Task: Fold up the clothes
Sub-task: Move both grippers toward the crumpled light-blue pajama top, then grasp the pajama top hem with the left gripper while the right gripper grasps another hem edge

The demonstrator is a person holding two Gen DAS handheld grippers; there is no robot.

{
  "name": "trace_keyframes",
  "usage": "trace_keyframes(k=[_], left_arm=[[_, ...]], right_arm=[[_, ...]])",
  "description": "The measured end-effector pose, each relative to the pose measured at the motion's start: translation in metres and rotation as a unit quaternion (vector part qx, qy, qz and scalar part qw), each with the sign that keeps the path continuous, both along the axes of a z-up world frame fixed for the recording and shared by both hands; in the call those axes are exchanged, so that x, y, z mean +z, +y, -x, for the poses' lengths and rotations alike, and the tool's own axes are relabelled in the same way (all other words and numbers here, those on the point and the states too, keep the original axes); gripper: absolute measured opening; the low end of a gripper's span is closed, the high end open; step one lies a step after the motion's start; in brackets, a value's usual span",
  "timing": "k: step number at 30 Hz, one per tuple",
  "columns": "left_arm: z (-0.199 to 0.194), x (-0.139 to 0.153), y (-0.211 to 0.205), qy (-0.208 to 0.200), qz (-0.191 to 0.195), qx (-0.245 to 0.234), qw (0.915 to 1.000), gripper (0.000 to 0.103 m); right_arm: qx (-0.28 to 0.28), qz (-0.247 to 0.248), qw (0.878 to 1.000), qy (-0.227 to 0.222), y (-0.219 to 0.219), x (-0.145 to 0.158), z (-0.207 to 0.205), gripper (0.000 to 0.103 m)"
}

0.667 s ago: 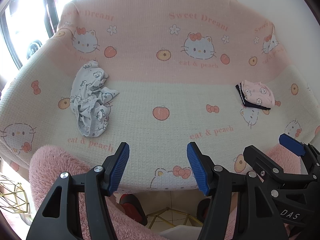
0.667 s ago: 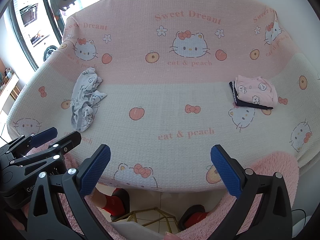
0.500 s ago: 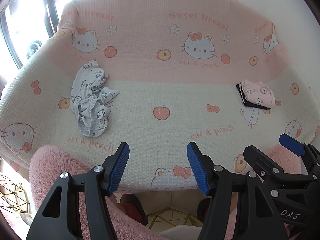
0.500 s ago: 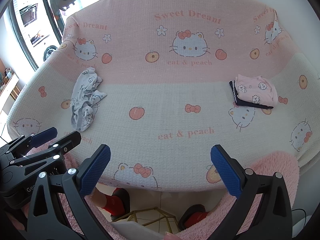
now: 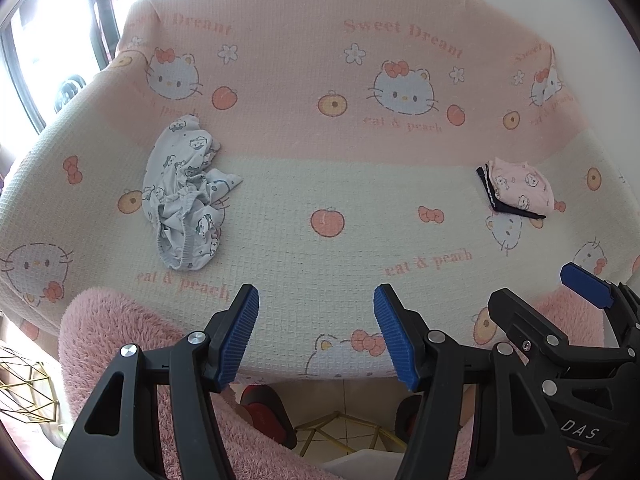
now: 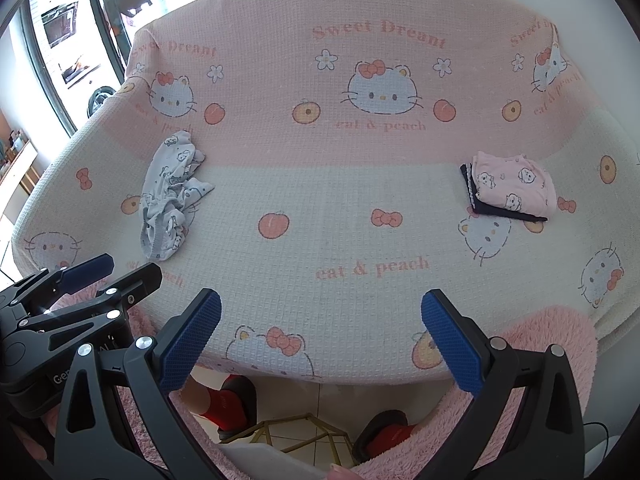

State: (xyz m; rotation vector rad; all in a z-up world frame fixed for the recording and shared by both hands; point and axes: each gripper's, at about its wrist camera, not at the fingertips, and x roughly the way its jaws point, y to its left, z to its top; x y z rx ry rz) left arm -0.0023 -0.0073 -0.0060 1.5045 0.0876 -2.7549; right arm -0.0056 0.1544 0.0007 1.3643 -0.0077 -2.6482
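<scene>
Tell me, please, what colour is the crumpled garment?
Pale grey-blue with small cartoon animal prints, clearest in the left wrist view: crumpled garment.

Both wrist cameras sit low at the front edge of the pink-and-cream cartoon-cat blanket (image 5: 320, 168), looking forward and slightly down along their open blue-padded fingers. They sit side by side, each catching the other's gripper at its frame edge. Both share the whole blanket, from the crumpled grey printed garment (image 5: 184, 196) to the folded pink printed garment (image 6: 512, 190).
</scene>
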Motion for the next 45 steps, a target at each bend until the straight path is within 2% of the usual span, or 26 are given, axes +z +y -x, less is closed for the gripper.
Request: trace_keyframes(k=[5, 10, 12, 15, 19, 24, 26, 28, 32, 34, 37, 42, 43, 45], left_arm=[[0.010, 0.003, -0.020, 0.002, -0.011, 0.015, 0.9998, 0.062], [0.030, 0.002, -0.066, -0.002, -0.057, 0.045, 0.9974, 0.062], [0.035, -0.004, -0.096, -0.003, -0.089, 0.068, 0.9937, 0.062], [0.044, -0.021, -0.144, -0.011, -0.123, 0.116, 0.9855, 0.062], [0.068, -0.053, -0.199, -0.032, -0.115, 0.184, 0.9757, 0.062], [0.116, -0.105, -0.253, -0.069, -0.157, 0.251, 0.9528, 0.062], [0.136, -0.125, -0.268, -0.085, -0.177, 0.268, 0.9431, 0.062], [0.151, -0.142, -0.276, -0.097, -0.190, 0.275, 0.9373, 0.062], [0.165, -0.176, -0.278, -0.130, -0.174, 0.281, 0.9349, 0.062], [0.167, -0.180, -0.276, -0.133, -0.174, 0.276, 0.9360, 0.062], [0.175, -0.179, -0.269, -0.124, -0.140, 0.259, 0.9474, 0.062], [0.184, -0.190, -0.262, -0.139, -0.124, 0.245, 0.9516, 0.062], [0.185, -0.192, -0.261, -0.141, -0.118, 0.243, 0.9523, 0.062], [0.185, -0.194, -0.263, -0.138, -0.138, 0.243, 0.9501, 0.062]], right_arm=[[0.027, -0.014, 0.999, 0.009, -0.015, 0.005, 0.013, 0.102], [0.095, -0.027, 0.995, 0.023, -0.053, 0.013, 0.041, 0.102], [0.125, -0.037, 0.991, 0.036, -0.074, 0.017, 0.054, 0.102], [0.168, -0.026, 0.985, 0.030, -0.107, 0.014, 0.077, 0.102], [0.200, -0.033, 0.979, 0.006, -0.155, -0.013, 0.112, 0.102], [0.239, -0.041, 0.970, -0.023, -0.214, -0.045, 0.156, 0.101], [0.243, -0.044, 0.968, -0.047, -0.228, -0.068, 0.168, 0.100], [0.246, -0.046, 0.966, -0.071, -0.241, -0.092, 0.179, 0.098], [0.260, -0.052, 0.957, -0.115, -0.267, -0.135, 0.193, 0.095], [0.275, -0.059, 0.951, -0.128, -0.280, -0.152, 0.194, 0.095], [0.288, -0.056, 0.946, -0.138, -0.295, -0.168, 0.195, 0.095], [0.298, -0.046, 0.943, -0.141, -0.312, -0.182, 0.195, 0.095], [0.303, -0.040, 0.941, -0.147, -0.313, -0.185, 0.197, 0.092], [0.302, -0.034, 0.939, -0.160, -0.313, -0.191, 0.202, 0.079]])
